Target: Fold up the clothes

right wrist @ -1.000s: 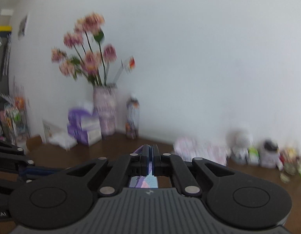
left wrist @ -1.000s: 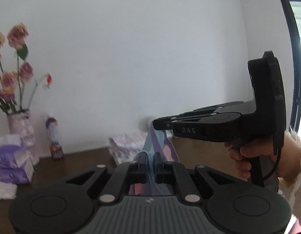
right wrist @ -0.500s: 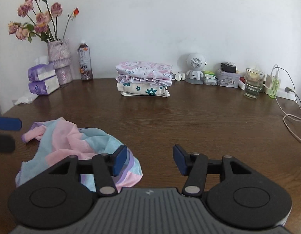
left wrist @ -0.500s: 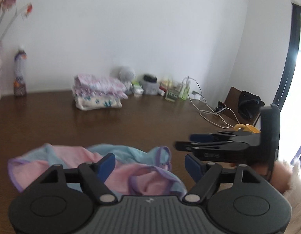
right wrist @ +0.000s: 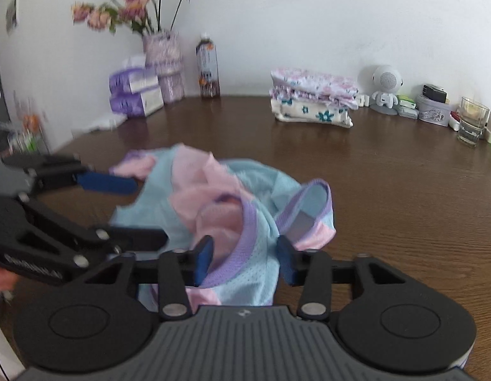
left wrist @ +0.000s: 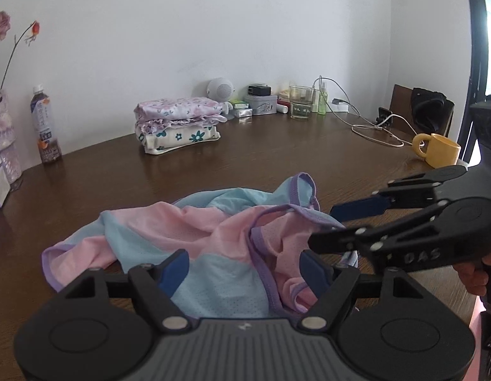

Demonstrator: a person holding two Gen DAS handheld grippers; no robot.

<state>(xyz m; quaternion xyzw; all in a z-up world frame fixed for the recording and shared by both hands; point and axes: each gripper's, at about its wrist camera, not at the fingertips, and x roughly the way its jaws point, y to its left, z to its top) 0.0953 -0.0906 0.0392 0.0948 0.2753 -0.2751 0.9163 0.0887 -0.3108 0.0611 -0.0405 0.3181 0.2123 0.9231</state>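
A crumpled pink, light-blue and purple-trimmed garment [left wrist: 194, 244] lies in a loose heap on the dark wooden table [left wrist: 277, 165], close to the near edge. The left gripper [left wrist: 244, 271] hovers over its near side with fingers spread wide, grasping nothing; cloth shows between the blue pads but neither pad presses it. The right gripper [right wrist: 244, 260] sits at the garment's other side, fingers likewise released, a purple-edged strap loop just ahead of them. Each gripper appears side-on in the other's view, and the two are near each other above the cloth. Beyond the garment a broad stretch of bare wood runs to the far wall, where a stack of folded floral clothes [left wrist: 178, 123] sits well apart from the heap. A bottle [left wrist: 45, 127] and a vase of pink flowers [right wrist: 163, 63] stand at the back left, a drinking glass [left wrist: 301, 101] and small items along the white wall, and a yellow mug [left wrist: 439, 150] near the right edge beside a white cable.
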